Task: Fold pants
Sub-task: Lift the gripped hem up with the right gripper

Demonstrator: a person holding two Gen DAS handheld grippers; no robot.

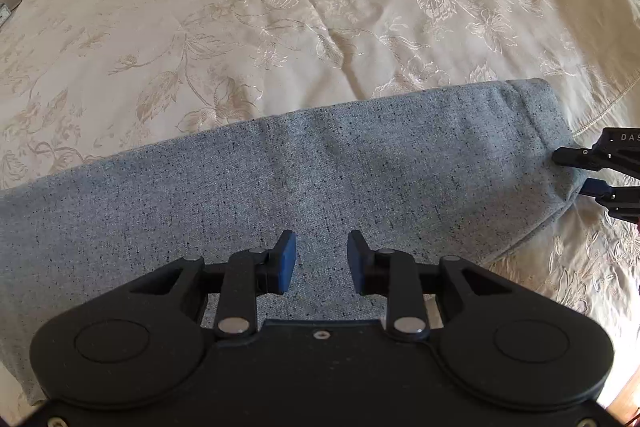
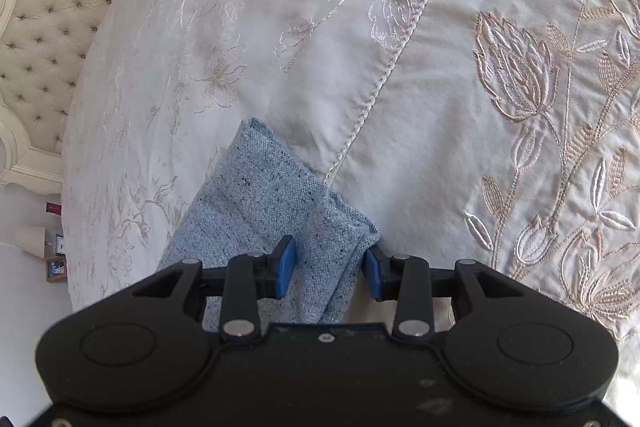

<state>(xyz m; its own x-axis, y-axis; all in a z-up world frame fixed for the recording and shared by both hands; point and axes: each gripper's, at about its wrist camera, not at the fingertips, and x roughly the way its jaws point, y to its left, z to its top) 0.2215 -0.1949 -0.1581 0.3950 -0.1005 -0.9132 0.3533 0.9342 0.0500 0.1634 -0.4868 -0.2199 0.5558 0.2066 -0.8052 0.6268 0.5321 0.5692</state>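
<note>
The right gripper [image 2: 330, 269], a black two-finger tool with blue pads, stood with its jaws apart and the hem end of the speckled grey-blue woven pants [image 2: 260, 203] lying between them. The pads flanked the cloth without pinching it, so it looked set to close on that hem rather than holding it already. From the left wrist view the same right gripper [image 1: 570, 171] showed at the far end of the leg, both fingers parted at the hem's edge.

The left gripper [image 1: 321, 259] hovered over the middle of the pants [image 1: 300, 171], its jaws fairly wide and gripping nothing. That spot was probably chosen as the fold line: one tool to steady the mid-length, the other to carry the hem over.

The pants lay flat as a long band across the cream bedspread embroidered with flowers [image 2: 500, 115], the legs seemingly already stacked one on the other. A corded seam [image 2: 384, 75] in the spread ran past the hem. Beyond, a tufted cream headboard [image 2: 52, 27] stood at the bed's end.
</note>
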